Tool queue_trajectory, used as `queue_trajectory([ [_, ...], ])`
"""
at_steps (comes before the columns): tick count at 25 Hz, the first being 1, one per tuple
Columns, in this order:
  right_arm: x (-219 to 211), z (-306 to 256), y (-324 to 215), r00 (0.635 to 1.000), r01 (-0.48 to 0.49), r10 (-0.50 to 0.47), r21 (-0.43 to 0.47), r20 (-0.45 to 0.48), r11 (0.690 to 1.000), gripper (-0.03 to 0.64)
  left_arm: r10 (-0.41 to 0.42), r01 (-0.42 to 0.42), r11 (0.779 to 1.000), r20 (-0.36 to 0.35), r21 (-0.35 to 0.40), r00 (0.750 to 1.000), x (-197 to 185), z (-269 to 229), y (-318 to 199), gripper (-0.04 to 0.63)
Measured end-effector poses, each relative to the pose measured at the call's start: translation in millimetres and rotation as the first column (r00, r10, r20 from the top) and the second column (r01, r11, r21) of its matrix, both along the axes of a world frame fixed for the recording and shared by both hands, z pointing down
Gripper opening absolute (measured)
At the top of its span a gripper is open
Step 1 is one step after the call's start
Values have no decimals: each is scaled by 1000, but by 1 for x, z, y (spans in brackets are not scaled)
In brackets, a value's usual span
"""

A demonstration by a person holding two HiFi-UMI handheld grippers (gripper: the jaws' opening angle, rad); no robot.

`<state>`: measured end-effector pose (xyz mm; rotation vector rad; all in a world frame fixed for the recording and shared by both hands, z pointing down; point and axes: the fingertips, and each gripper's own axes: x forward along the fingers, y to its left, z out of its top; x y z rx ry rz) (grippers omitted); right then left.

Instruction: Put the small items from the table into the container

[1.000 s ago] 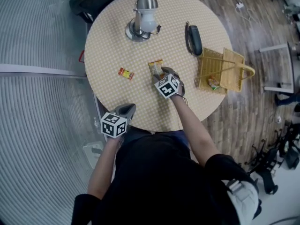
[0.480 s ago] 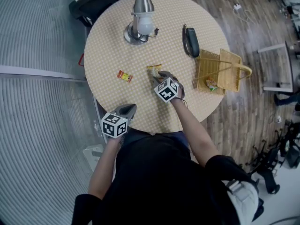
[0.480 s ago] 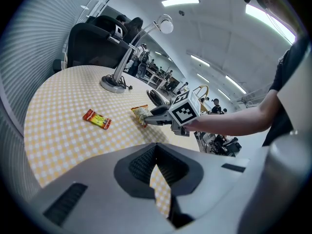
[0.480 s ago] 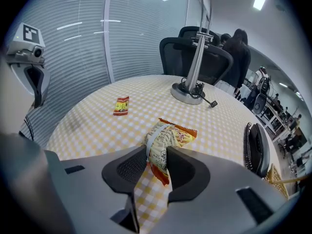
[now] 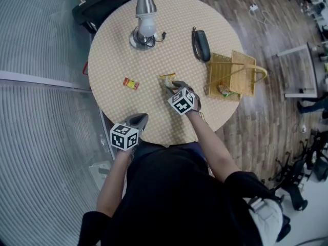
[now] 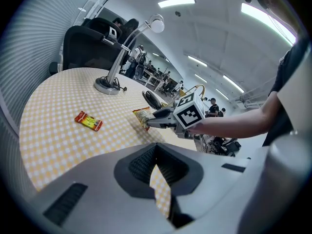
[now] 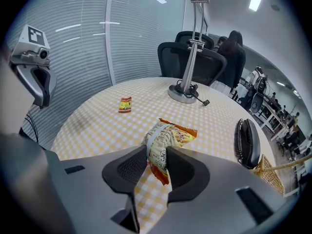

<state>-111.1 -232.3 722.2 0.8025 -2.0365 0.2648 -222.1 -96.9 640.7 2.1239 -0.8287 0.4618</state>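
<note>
Snack packet point(image 7: 170, 136): crinkled pillow bag, pale yellow-cream front with fine print, orange-red crimped ends, a pale band across its middle. It sits between the jaws of the right gripper point(image 7: 156, 155), which are closing, both pads pressed on its near end, so the bag bulges out past them. Position: over the middle of the round table point(image 5: 113, 50), checked yellow-and-white cloth; whether its far end touches the cloth cannot be told. Small packet point(image 5: 130, 83): flat, red with yellow centre, lying on the cloth to the left of the held one, well apart from it. Basket point(image 5: 241, 73): woven, tan, arched handle, at the table's right edge; one packet in basket point(image 5: 224, 90), its print too small to read. Packet count: three (one gripped, one on cloth, one in basket). Baskets: one. Also one desk lamp point(image 5: 142, 22) at the far side and one black phone point(image 5: 201, 44) between lamp and basket. Left gripper point(image 6: 155, 155): at the near table edge, fingers drawn together at the tips, nothing between them.
</note>
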Motion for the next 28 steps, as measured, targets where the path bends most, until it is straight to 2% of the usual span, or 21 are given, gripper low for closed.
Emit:
queue_trajectory([
  [12, 60, -10, 57, 1000, -9, 9, -7, 20, 1000, 135, -11, 11, 999, 13, 36, 1000, 52, -14, 9, 3],
  [28, 181, -10, 98, 1000, -14, 14, -19, 4, 1000, 137, -21, 21, 999, 5, 45, 1000, 162, -17, 33, 3],
])
